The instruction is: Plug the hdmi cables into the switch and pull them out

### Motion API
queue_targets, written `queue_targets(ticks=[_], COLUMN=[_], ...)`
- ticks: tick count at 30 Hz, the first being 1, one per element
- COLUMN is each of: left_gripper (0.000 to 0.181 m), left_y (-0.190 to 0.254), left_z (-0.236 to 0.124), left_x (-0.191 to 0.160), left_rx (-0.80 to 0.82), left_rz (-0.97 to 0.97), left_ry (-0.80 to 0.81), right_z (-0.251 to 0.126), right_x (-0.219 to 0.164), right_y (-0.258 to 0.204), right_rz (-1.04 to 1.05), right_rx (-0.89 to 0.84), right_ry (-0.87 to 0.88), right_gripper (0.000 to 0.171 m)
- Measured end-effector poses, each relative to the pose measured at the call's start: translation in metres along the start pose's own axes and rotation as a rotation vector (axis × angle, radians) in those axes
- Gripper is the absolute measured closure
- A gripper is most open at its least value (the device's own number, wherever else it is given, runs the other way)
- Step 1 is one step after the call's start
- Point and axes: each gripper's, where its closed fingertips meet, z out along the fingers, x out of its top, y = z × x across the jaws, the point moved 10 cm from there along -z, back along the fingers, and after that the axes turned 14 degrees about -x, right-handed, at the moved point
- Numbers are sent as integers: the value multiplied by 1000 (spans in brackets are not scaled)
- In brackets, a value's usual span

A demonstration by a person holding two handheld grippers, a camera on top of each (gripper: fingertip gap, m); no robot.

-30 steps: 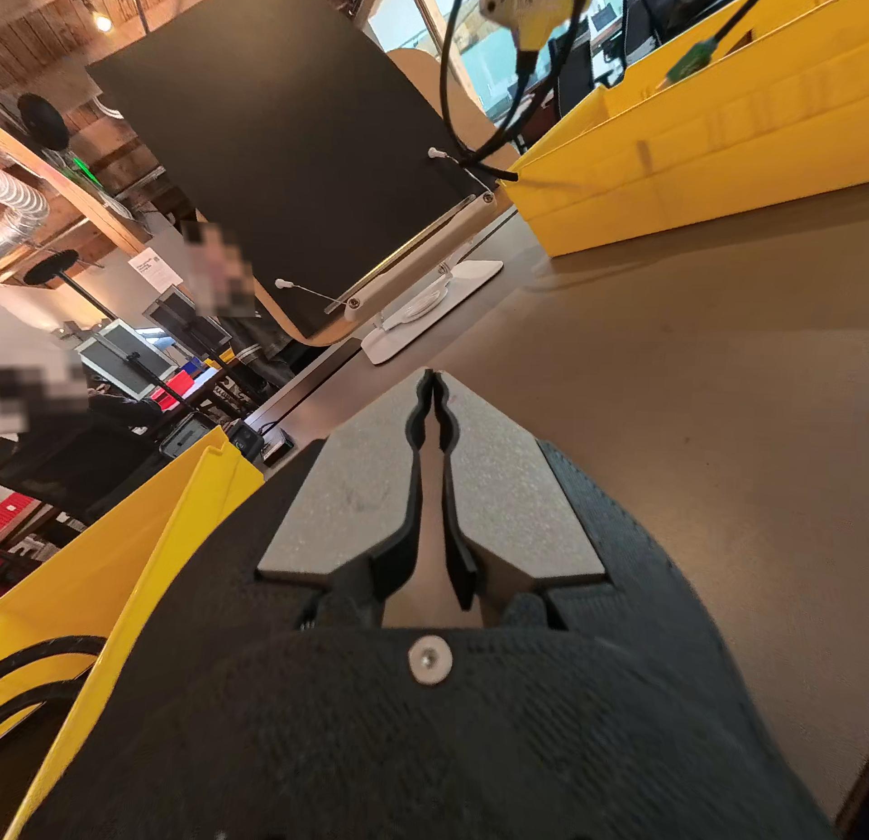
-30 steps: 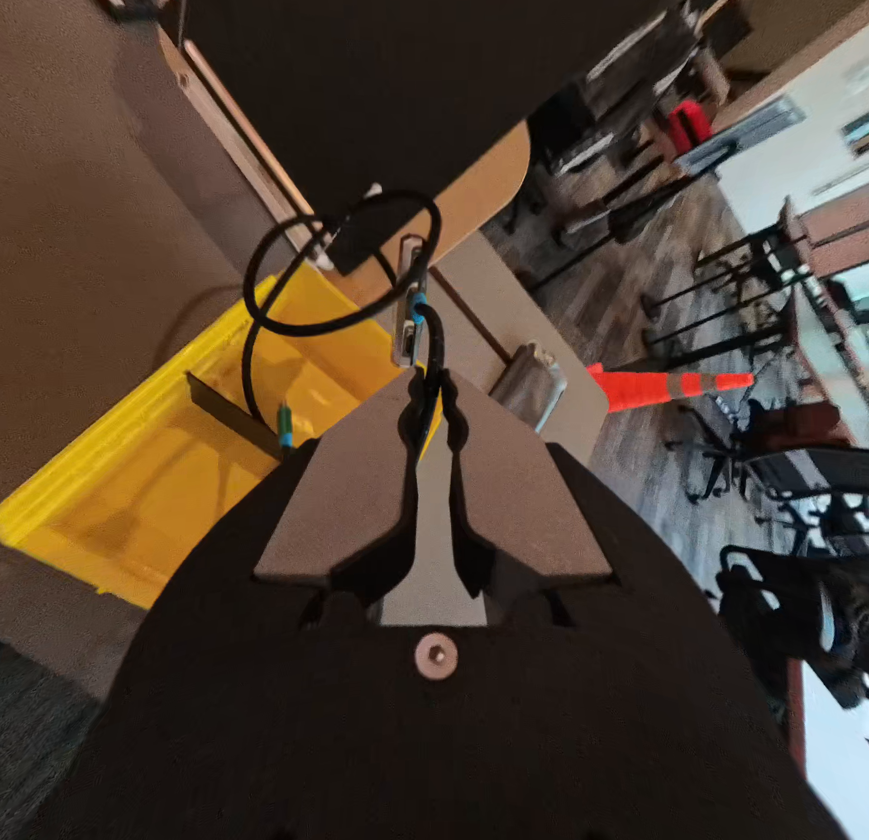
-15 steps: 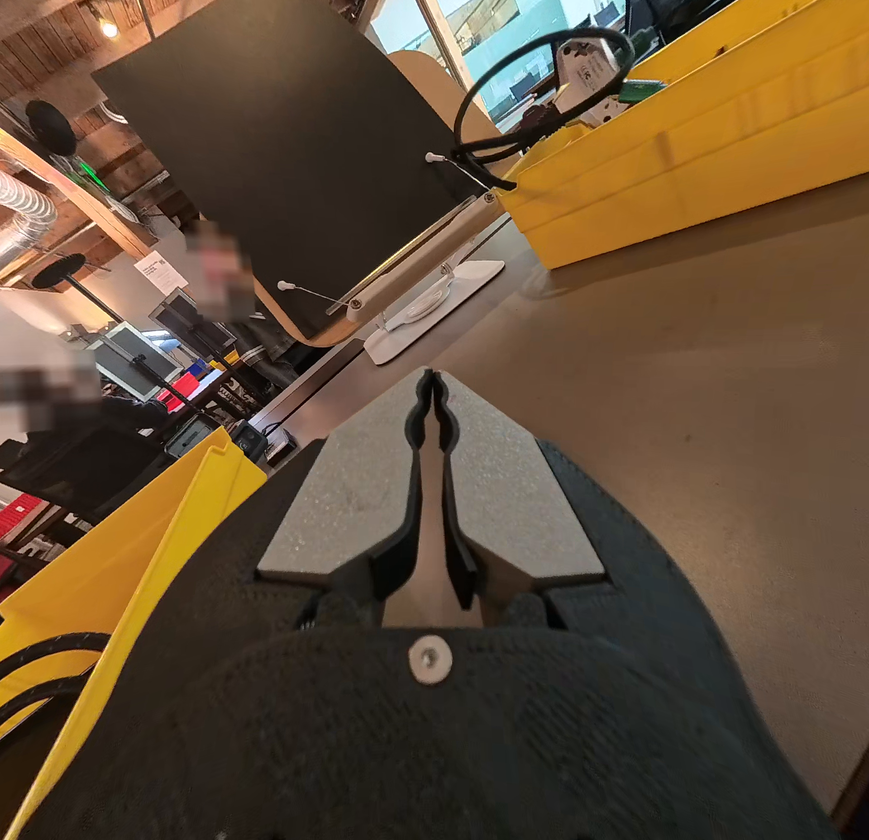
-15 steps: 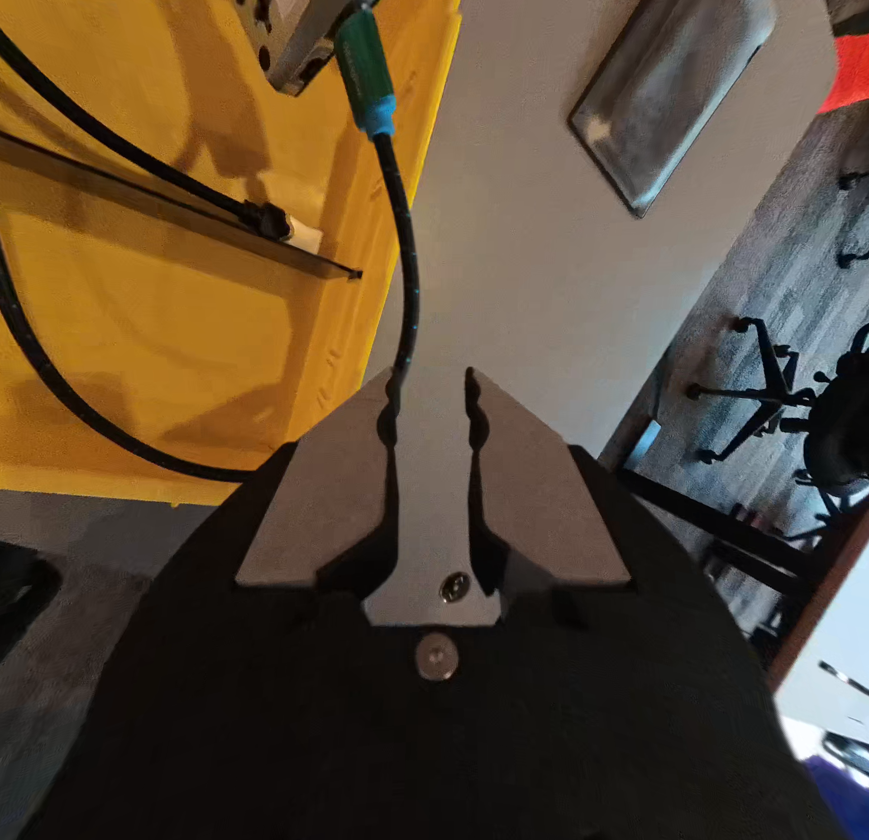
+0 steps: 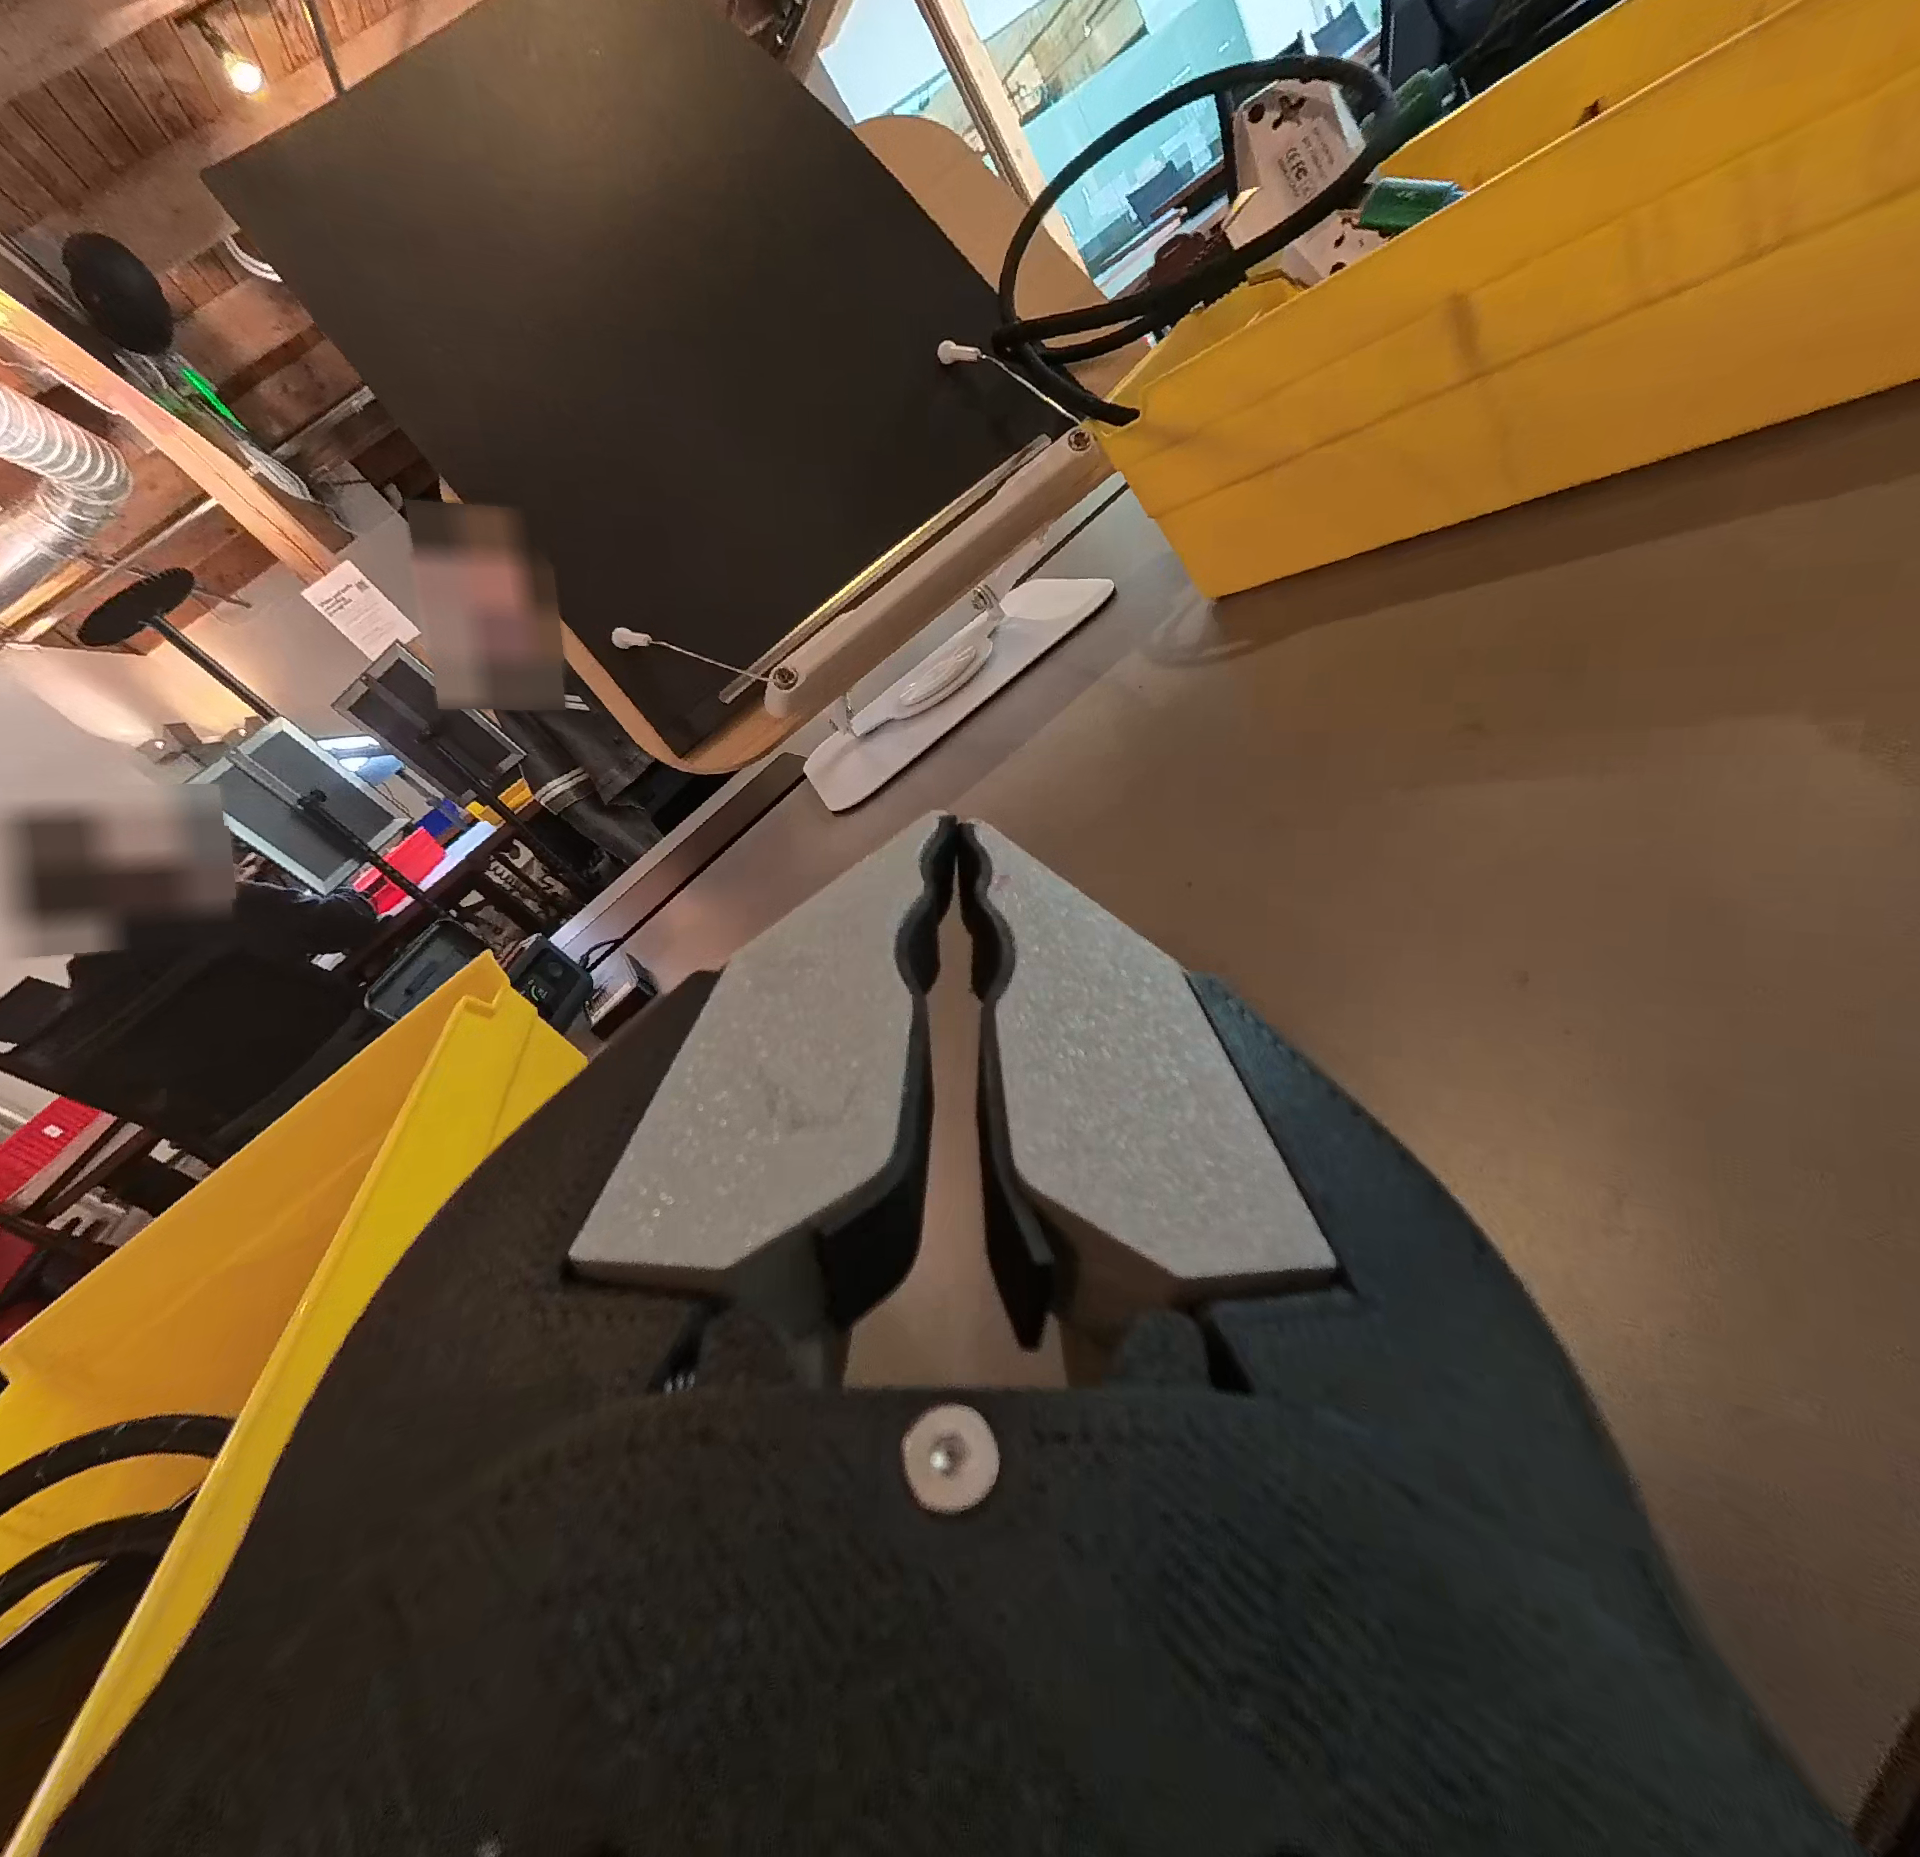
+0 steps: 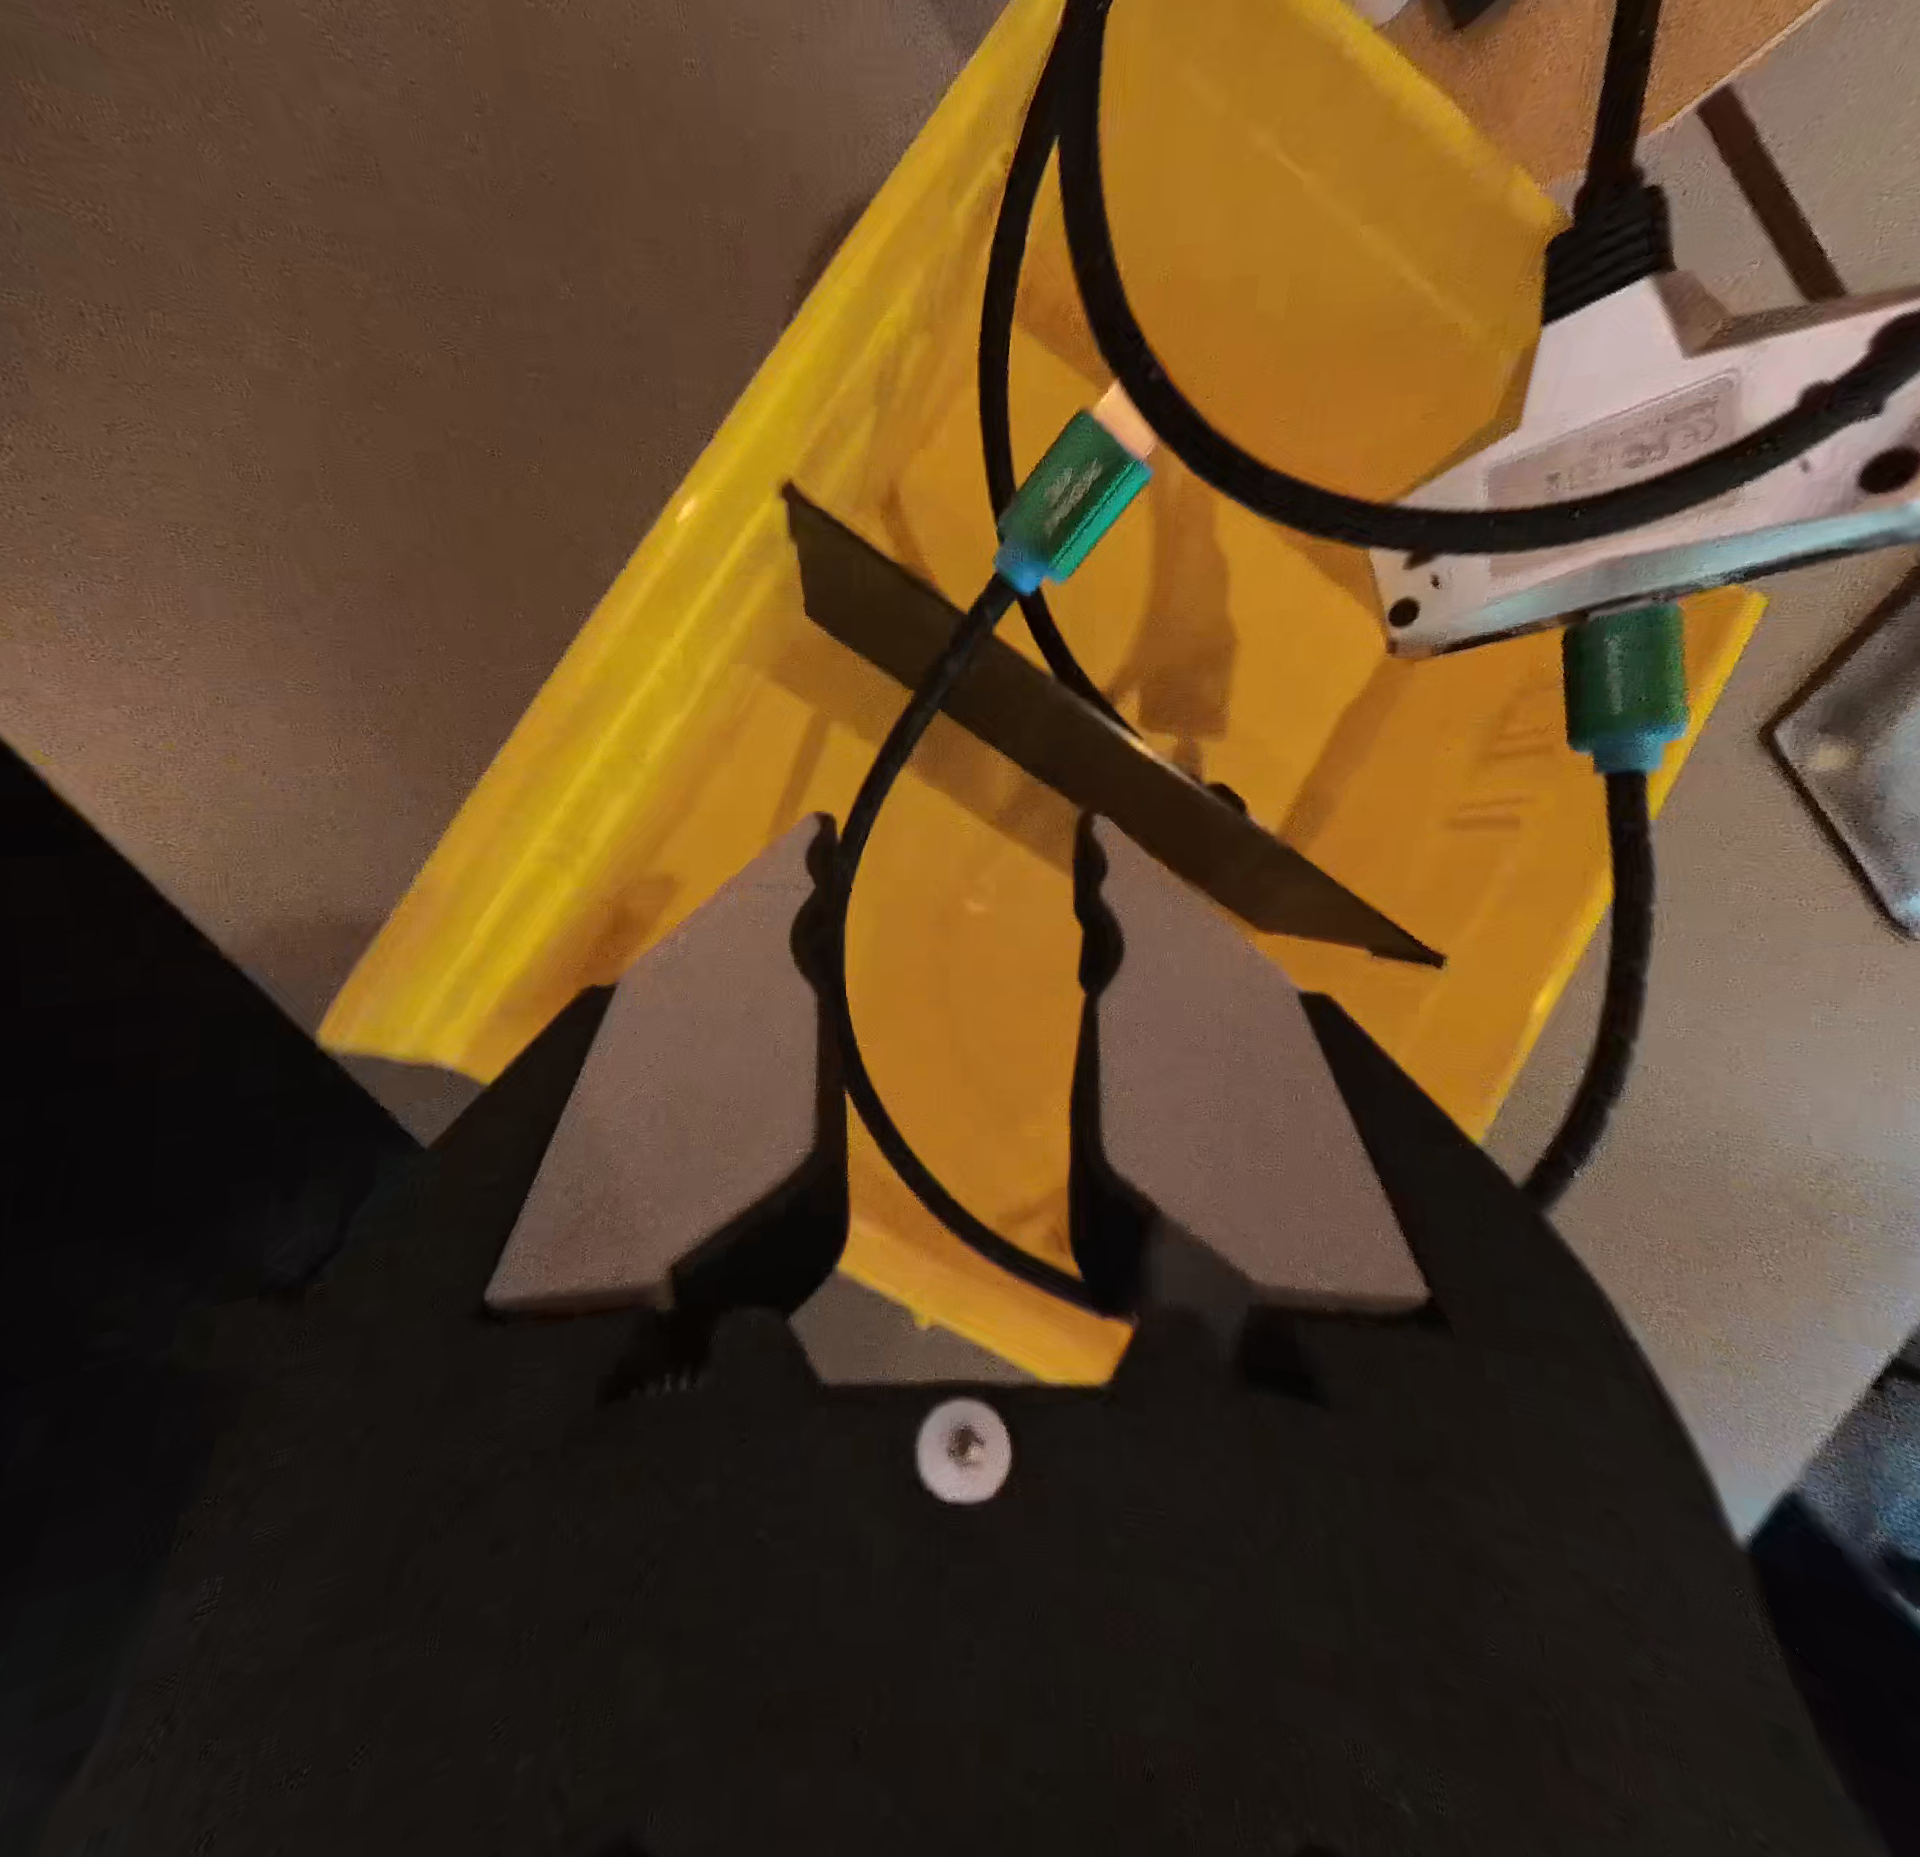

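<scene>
In the right wrist view my right gripper (image 6: 956, 841) is open above a yellow bin (image 6: 644, 716). A black HDMI cable (image 6: 883, 768) runs between its fingers, along the inner side of the left one, and ends in a loose green plug (image 6: 1075, 498). The silver switch (image 6: 1662, 477) lies at the upper right, with a second green plug (image 6: 1621, 685) at its edge and a black plug (image 6: 1605, 249) at its top. My left gripper (image 5: 956, 831) is shut and empty over the brown table (image 5: 1455, 872). Far off, the switch (image 5: 1294, 160) and a cable loop (image 5: 1039, 238) rest in the yellow bin (image 5: 1507, 353).
A black divider (image 6: 1039, 727) crosses the bin. A black board on a white stand (image 5: 623, 353) stands at the table's back. A second yellow bin (image 5: 312, 1236) with black cables is at my left. A grey metal plate (image 6: 1860, 768) lies right of the bin. Spacing between my two grippers at the tips: around 35 cm.
My right gripper has opened and let go of the cable. The switch and cables have come down into the yellow bin. My left gripper has stayed put.
</scene>
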Motion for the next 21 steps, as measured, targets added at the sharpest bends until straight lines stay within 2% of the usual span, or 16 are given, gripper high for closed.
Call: queue_targets(ticks=[2, 4, 5, 7, 8, 10, 15, 18, 21], left_gripper=[181, 181, 181, 181, 181, 181, 181, 181, 181], left_y=[1, 3, 3, 3, 3, 2, -1, -3, -3], left_z=[0, 1, 1, 1, 1, 0, -2, -3, -3], left_x=[0, 0, 0, 0, 0, 0, 0, 0, 0], left_rx=[0, -1, -3, -6, -6, -5, -6, -3, 0], left_rz=[10, 19, 22, 23, 21, 16, -14, -27, -28], left_ry=[-3, -10, -14, -15, -12, -4, 16, 28, 32], right_z=[20, 41, 51, 69, 72, 71, 59, 54, 40], right_x=[15, 25, 28, 31, 33, 33, 26, 25, 33], right_y=[3, 5, 5, 3, 1, 2, 0, 6, 13], right_rz=[87, 149, 162, 178, 198, 204, 58, 69, 112], right_rx=[8, 28, 40, 96, 183, 260, 355, 380, 386], right_ry=[5, -35, -63, -114, -129, -129, -207, -245, -144], right_gripper=[122, 107, 110, 132, 153, 157, 158, 158, 157])
